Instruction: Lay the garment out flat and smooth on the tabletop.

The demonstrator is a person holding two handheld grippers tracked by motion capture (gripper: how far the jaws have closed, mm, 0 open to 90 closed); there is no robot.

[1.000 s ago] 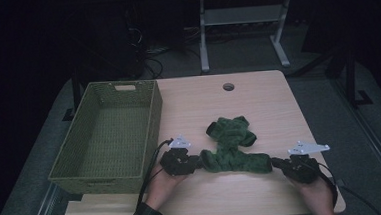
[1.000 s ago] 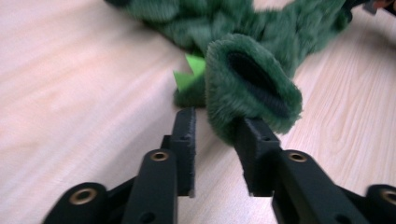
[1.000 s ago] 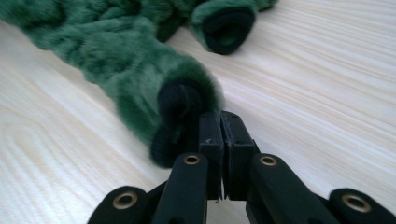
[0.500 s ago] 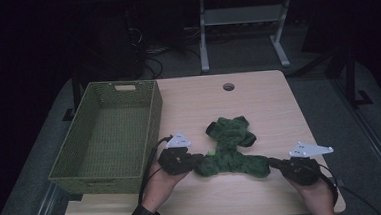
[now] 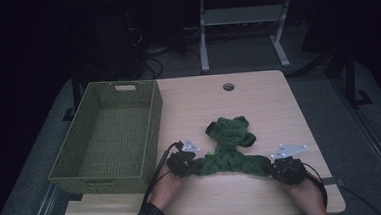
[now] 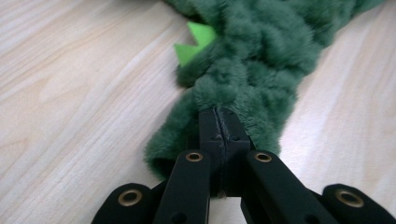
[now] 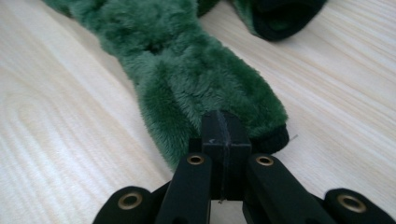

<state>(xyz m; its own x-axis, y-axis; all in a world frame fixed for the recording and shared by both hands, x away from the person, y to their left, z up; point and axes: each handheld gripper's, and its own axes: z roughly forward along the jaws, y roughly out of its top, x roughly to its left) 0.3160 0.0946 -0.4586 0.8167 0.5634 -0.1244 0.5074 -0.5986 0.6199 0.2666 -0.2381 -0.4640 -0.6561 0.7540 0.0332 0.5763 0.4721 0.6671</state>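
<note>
The left tool [image 5: 194, 166] has just clamped the green fleece garment [image 5: 231, 150], matching the right tool [image 5: 275, 168]: ready to lift.

Overhead view; two close fingertip views

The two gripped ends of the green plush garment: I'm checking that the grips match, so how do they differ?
The end in the left gripper has bright green felt spikes nearby; the end in the right gripper has none. The right end shows a black cuff; the left end of the green plush garment shows only fur. Both are pinched in shut jaws and lie on the table.
</note>
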